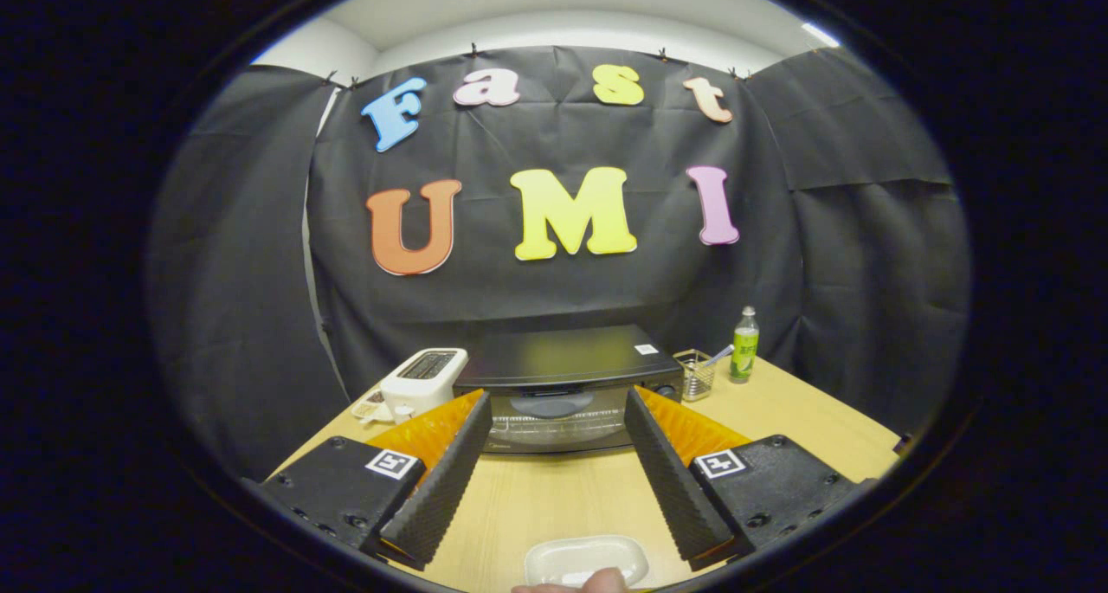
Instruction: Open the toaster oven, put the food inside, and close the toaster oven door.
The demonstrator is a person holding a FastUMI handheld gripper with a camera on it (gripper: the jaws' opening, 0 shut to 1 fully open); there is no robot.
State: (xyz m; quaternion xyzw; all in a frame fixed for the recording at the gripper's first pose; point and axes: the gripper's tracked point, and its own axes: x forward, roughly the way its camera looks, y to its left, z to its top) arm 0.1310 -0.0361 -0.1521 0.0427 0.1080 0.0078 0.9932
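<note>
Wooden table (805, 411): toaster oven (563, 385) beyond spread fingers (450, 472).

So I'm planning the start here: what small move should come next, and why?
Probably ease the open claw forward to the toaster oven: its door looks shut, the fingers are spread with nothing between them, and the white dish sits on the table.

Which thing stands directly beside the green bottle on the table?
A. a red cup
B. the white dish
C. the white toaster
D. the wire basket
D: the wire basket stands just beside the bottle, right of the oven; the toaster is on the oven's other side, and the gripper is open.
</note>
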